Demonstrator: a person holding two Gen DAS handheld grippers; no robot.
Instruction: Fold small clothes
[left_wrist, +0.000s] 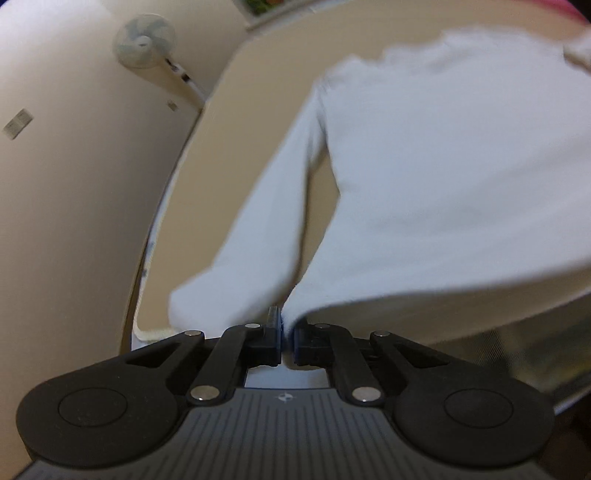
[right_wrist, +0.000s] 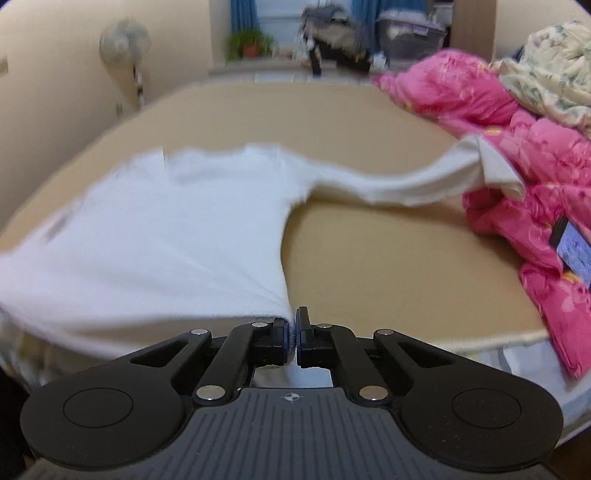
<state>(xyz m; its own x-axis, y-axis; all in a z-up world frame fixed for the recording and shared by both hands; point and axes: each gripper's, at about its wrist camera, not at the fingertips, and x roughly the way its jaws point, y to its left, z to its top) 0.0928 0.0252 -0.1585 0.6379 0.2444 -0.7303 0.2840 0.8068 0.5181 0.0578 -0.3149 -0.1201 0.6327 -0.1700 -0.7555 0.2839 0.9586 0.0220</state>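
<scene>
White long-sleeved top (right_wrist: 177, 221) is lying spread on the tan bed (right_wrist: 369, 258), its near hem corners being pinched by the pressed-together jaws of the left gripper (left_wrist: 286, 338) and right gripper (right_wrist: 293, 338).

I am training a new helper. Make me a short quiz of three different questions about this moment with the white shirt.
1. True or false: the left gripper and the right gripper are both shut on the hem of the white long-sleeved shirt.
2. Multiple choice: the end of the shirt's far sleeve rests on
A. the standing fan
B. the pink quilt
C. the potted plant
3. Fill in: the shirt is spread over a ___-coloured bed surface.

Key: 1 true; 2 B; 3 tan.
</scene>
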